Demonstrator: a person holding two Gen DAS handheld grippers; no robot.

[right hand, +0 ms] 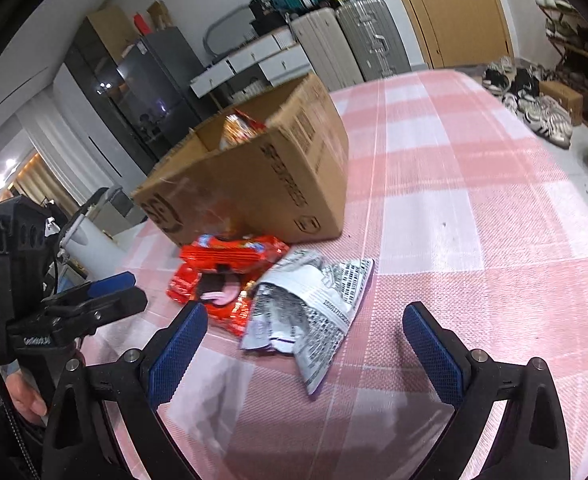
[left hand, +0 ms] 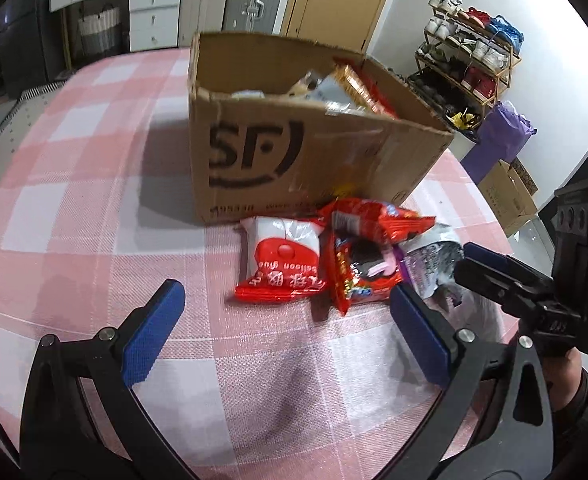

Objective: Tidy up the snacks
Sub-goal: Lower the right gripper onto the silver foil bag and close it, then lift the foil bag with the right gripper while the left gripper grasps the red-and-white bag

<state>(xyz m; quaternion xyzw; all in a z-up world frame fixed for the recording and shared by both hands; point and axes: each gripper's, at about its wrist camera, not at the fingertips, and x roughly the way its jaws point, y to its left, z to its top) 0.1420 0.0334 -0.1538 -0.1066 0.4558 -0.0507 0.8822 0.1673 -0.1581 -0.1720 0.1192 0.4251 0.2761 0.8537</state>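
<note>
Nearest the cameras, the left gripper [left hand: 288, 318] and the right gripper [right hand: 303, 344] are both held wide apart and grip nothing, each poised above the pink checked tablecloth [left hand: 94, 184]. Just beyond the blue fingertips [left hand: 156, 334], a small pile of snack packets is seen: a red-and-white packet [left hand: 280, 264], two red packets [left hand: 367, 256] overlapping beside it, and a crumpled silver packet [right hand: 313, 304] touching them on the right. Behind the pile, an open cardboard box [left hand: 294, 144] is set on the cloth, with more snacks [left hand: 357, 86] showing inside. Farther off, a shoe rack [left hand: 465, 68] is visible against the wall.
</note>
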